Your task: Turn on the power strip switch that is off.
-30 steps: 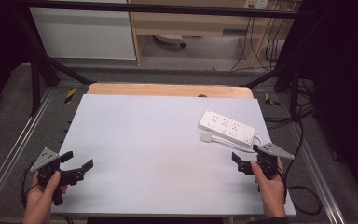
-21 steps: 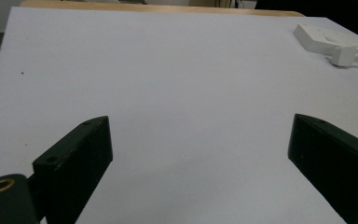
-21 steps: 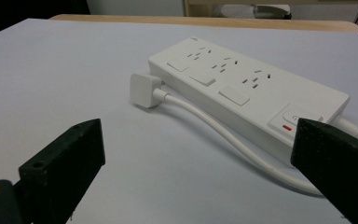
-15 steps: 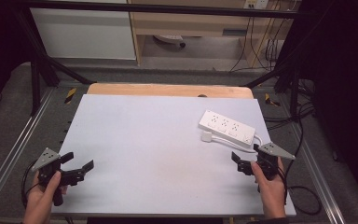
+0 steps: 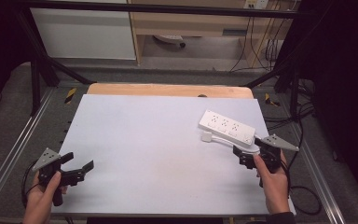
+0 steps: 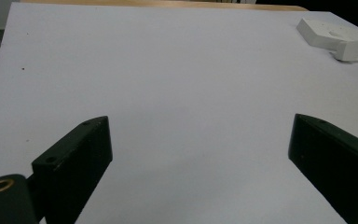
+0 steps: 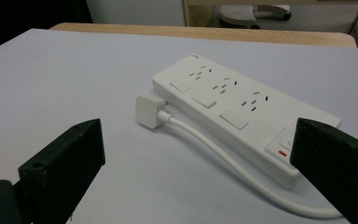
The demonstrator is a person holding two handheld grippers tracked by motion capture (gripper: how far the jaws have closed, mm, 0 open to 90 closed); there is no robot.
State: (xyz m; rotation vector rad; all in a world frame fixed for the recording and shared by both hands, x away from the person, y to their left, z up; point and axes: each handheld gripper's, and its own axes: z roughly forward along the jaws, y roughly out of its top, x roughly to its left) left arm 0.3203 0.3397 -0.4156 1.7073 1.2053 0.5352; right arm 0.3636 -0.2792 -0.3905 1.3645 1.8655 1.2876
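- The power strip (image 5: 227,127) lies flat on the right half of the table (image 5: 154,154), near the far right corner, set at a slant.
- It acts as the one holder in sight: in the right gripper view its sockets (image 7: 223,88) sit in three groups along the top, and nothing is plugged into any of them.
- A switch with a red mark (image 7: 282,148) sits at the strip's near end.
- The white plug (image 7: 149,111) lies on the table just beside the strip's long side, touching no socket; its cable (image 7: 223,163) runs along the strip toward the near end.
- The right gripper (image 5: 245,157) is held by the right hand (image 5: 274,179) at the table's right edge, just short of the strip's near end, jaws spread wide and holding nothing.
- In its own view the strip lies between and beyond the two black jaws, apart from both.
- The left gripper (image 5: 80,167) is held by the left hand (image 5: 42,198) at the near left corner, well apart from the strip, jaws spread and empty over bare table.
- In the left gripper view the strip (image 6: 335,33) and plug (image 6: 347,49) show far off at the upper right.
- Against the frames of a second ago, strip, plug and cable lie as they did.
- Both grippers sit in almost the same spots, jaws as wide as before.
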